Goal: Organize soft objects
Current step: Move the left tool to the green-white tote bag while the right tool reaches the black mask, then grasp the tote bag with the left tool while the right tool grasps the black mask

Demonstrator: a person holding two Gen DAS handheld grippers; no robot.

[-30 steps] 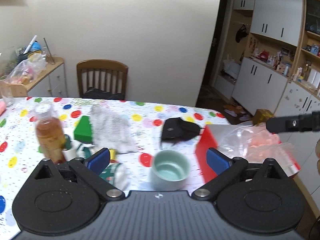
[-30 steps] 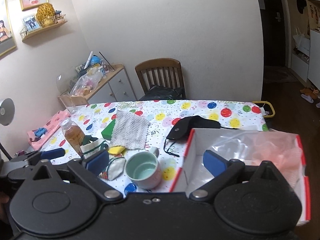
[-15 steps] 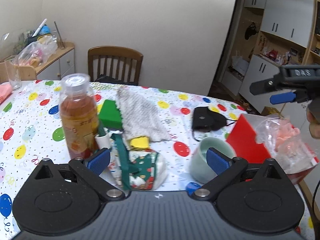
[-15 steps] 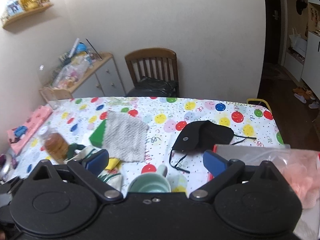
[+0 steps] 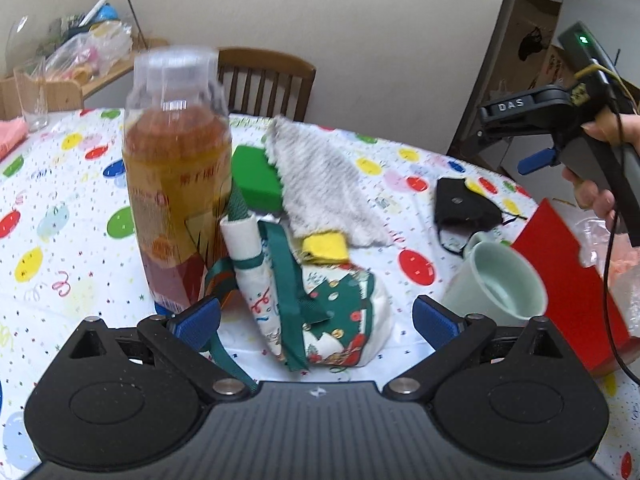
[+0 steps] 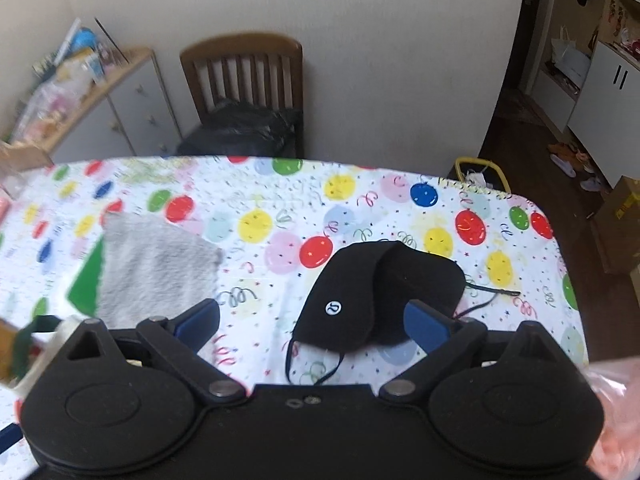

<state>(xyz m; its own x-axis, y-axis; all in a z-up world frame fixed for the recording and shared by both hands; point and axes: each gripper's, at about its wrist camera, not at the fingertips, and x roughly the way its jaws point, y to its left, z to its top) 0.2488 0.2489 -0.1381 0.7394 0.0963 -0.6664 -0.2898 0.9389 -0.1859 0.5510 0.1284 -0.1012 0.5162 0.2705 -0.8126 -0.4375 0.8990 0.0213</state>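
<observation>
My left gripper (image 5: pixel 316 320) is open, its jaws on either side of a Christmas-print cloth bag with green ribbon (image 5: pixel 328 312) on the balloon-print tablecloth. My right gripper (image 6: pixel 312 320) is open just above a black face mask (image 6: pixel 372 292), with the mask between its fingers; it also shows in the left wrist view (image 5: pixel 464 204). A grey fluffy cloth (image 5: pixel 320 184) lies behind the bag, also seen in the right wrist view (image 6: pixel 152 268). A red box (image 5: pixel 572 284) with a plastic bag of pink things stands at the right.
A tea bottle (image 5: pixel 176 200) stands close left of the cloth bag. A green block (image 5: pixel 256 180), a yellow piece (image 5: pixel 324 248) and a pale green mug (image 5: pixel 500 288) sit nearby. A wooden chair (image 6: pixel 244 92) stands behind the table. The table's far right edge (image 6: pixel 560 216) is near the mask.
My left gripper has moved forward and down onto the Christmas bag beside the bottle. My right gripper has moved forward from over the box to just above the black mask.
</observation>
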